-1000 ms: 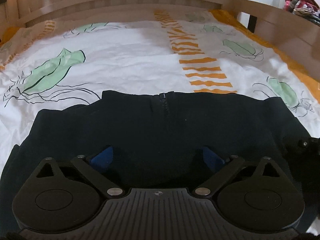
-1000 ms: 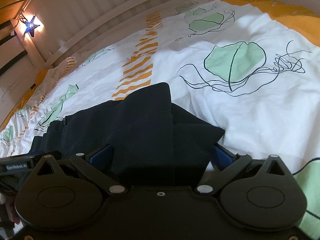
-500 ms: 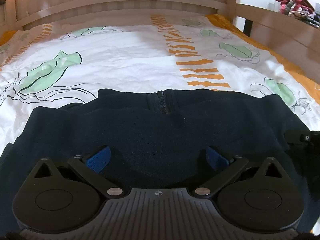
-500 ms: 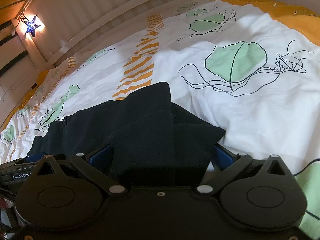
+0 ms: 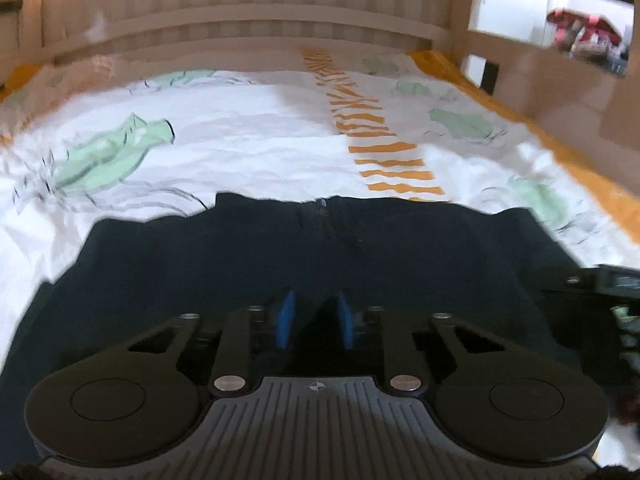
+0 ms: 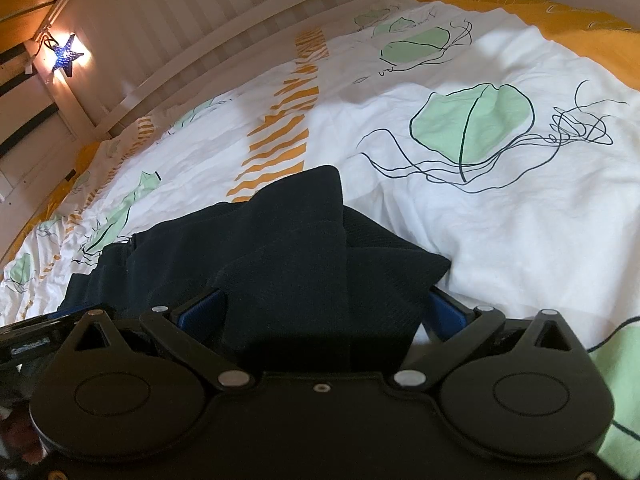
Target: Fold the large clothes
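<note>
Dark navy garment lies flat on the bed, over a white duvet printed with green leaves and orange stripes; zipper at its far edge. Left tool: blue pads drawn close together, pinching a fold of the garment. Right tool: fingers spread wide, bunched corner of the garment lying between them, not clamped. Left view blurred. Star lamp lit on the headboard
</note>
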`<state>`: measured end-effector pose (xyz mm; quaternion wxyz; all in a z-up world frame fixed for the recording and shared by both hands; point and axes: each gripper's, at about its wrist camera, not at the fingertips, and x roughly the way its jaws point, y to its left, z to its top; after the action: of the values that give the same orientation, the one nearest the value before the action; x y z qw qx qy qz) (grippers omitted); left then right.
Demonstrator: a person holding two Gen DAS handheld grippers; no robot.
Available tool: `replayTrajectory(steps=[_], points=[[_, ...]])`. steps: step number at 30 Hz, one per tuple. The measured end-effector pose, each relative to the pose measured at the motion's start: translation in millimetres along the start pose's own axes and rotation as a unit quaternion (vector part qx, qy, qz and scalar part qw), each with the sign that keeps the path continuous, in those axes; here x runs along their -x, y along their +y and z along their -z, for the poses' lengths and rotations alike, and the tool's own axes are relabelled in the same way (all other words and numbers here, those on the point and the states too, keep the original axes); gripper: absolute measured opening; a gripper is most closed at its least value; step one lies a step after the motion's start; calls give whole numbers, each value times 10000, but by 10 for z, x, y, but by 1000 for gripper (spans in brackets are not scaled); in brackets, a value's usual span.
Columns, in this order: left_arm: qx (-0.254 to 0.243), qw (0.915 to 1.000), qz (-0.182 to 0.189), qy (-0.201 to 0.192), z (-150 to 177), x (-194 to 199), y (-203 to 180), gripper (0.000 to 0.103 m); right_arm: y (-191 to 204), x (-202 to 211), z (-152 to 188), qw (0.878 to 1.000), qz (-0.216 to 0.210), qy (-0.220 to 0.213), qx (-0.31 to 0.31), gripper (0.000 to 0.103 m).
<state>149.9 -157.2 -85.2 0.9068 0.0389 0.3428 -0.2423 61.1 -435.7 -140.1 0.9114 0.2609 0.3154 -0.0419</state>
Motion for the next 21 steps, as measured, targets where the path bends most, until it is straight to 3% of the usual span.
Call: replayTrajectory(steps=[1,5,12,16,21], points=[[137,9998,147,-16,26,57,17,15,1,0,0,10000,0,0,1,103],[224,9986,460,-113,160,247,-55,14,0,-1,0,10000,2,0,3,103],[309,9988,301,-231,384,232,-126,14,-1,0,-2,10000,-2,-3,4,103],[4,9991,190,-378,551,191,-174,15,-2,2,3,10000,-1,1,3,103],[118,9991,189,-365,554,175,-168,15,-18,16,-11,9999,-66,68,-119,103]])
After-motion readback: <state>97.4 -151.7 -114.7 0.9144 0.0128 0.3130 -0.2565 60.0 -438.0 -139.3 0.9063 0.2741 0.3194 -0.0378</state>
